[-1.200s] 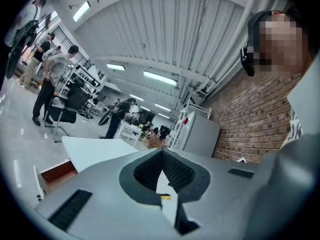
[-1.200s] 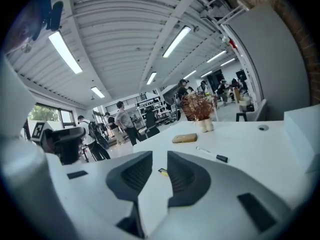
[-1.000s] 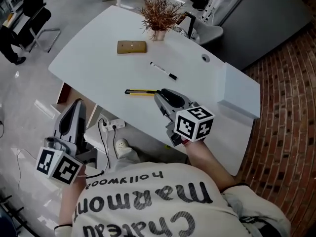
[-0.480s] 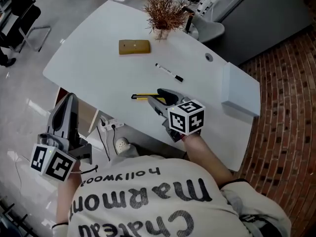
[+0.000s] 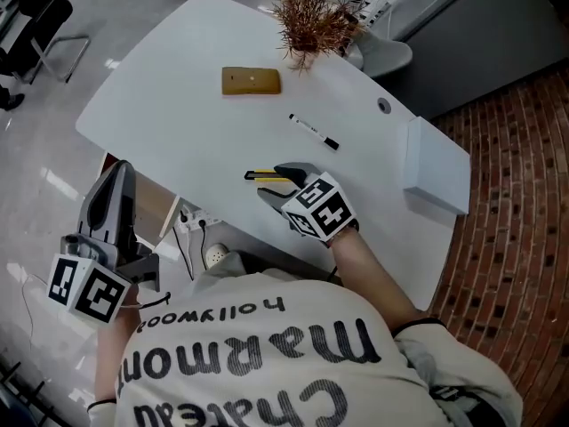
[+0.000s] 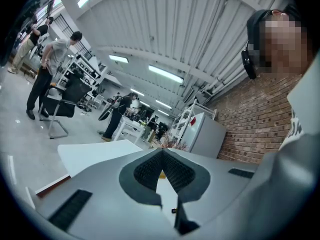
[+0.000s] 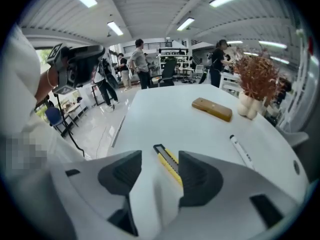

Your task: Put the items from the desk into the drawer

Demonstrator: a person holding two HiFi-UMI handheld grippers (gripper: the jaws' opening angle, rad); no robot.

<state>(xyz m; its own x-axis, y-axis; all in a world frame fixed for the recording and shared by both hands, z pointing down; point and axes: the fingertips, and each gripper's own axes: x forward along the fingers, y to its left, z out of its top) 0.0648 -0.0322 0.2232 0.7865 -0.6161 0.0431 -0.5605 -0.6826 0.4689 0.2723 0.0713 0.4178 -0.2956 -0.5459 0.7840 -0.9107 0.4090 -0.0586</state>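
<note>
A yellow utility knife [image 5: 265, 177] lies on the white desk [image 5: 178, 123] near its front edge. My right gripper [image 5: 278, 183] points down over it. Its jaws have just been opening and now stand open, with the knife [image 7: 170, 168] lying between them [image 7: 160, 155], untouched by the pads. Farther back lie a brown oblong case [image 5: 251, 80] [image 7: 212, 109] and a black-capped white marker [image 5: 313, 132] [image 7: 242, 151]. My left gripper [image 5: 119, 169] hangs level off the desk's left front edge, shut and empty [image 6: 161, 151].
A dried plant in a white vase [image 5: 307, 25] stands at the desk's back. A white raised block [image 5: 436, 172] sits on its right end, near a cable hole [image 5: 383, 107]. A power strip [image 5: 200, 223] lies on the floor below. People and chairs stand far off.
My right gripper has sunk toward the desk, rolled, and spread its jaws around the knife. My left gripper has drifted a little leftward beside the desk edge.
</note>
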